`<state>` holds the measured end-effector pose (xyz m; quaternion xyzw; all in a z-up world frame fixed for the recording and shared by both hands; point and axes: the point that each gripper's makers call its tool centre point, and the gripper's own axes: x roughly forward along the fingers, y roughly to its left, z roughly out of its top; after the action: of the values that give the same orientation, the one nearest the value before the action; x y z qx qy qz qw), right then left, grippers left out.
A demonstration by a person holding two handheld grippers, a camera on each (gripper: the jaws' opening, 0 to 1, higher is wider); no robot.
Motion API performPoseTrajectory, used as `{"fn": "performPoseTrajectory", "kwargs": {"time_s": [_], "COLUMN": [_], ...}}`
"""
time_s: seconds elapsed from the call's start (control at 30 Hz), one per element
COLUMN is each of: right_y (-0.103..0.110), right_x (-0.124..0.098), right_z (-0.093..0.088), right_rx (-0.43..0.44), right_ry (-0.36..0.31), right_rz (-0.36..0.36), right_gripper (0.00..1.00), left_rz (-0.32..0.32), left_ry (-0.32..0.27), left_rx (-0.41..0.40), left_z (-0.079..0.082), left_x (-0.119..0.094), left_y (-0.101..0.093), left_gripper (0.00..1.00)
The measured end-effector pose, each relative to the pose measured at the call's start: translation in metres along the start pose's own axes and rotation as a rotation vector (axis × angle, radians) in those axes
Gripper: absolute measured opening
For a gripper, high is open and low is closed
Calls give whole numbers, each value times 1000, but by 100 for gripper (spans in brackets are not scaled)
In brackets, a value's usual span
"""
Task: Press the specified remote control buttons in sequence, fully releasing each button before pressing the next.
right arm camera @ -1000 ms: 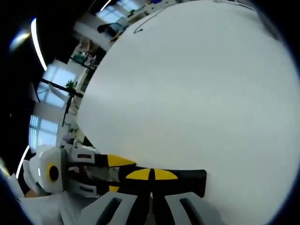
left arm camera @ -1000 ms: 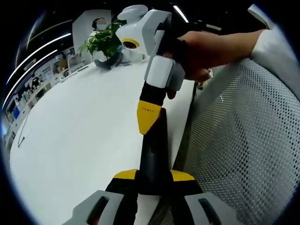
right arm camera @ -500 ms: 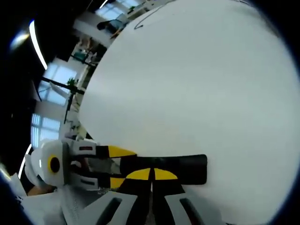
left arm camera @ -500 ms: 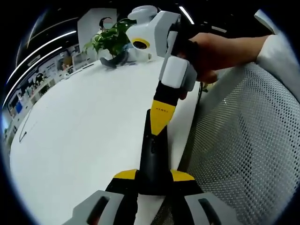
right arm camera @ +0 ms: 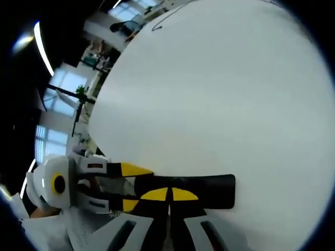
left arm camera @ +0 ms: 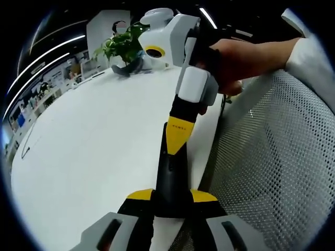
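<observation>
While clamped, remote [left arm camera: 171, 178] on table [left arm camera: 89, 157].

A broad white table [left arm camera: 94, 141] spreads before me, a potted green plant [left arm camera: 121, 47] at its far end. A grey mesh chair back [left arm camera: 272, 167] stands beside it. Bright windows [right arm camera: 49, 112] and ceiling strip lights [left arm camera: 47, 52] glow.
</observation>
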<state>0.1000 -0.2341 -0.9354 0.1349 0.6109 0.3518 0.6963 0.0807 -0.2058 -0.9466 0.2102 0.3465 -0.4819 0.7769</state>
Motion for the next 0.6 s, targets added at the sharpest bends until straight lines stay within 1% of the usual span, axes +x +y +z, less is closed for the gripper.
{"fn": "performPoseTrajectory", "kwargs": {"time_s": [0.23,0.4,0.6], "right_y": [-2,-1,-1], "right_x": [1,1,0], "right_z": [1,0,1], "right_rx": [7,-7,46], "right_ry": [-3,-3,0], "right_rz": [-2,-5,18], "right_gripper": [0,0,0], "left_rz": [-1,-1,0], "left_ry": [-1,-4,-5], "left_rx": [1,0,2], "left_z": [0,0,0], "left_x": [0,1,1], "left_y": [0,1,1], "left_gripper": [25,25,25]}}
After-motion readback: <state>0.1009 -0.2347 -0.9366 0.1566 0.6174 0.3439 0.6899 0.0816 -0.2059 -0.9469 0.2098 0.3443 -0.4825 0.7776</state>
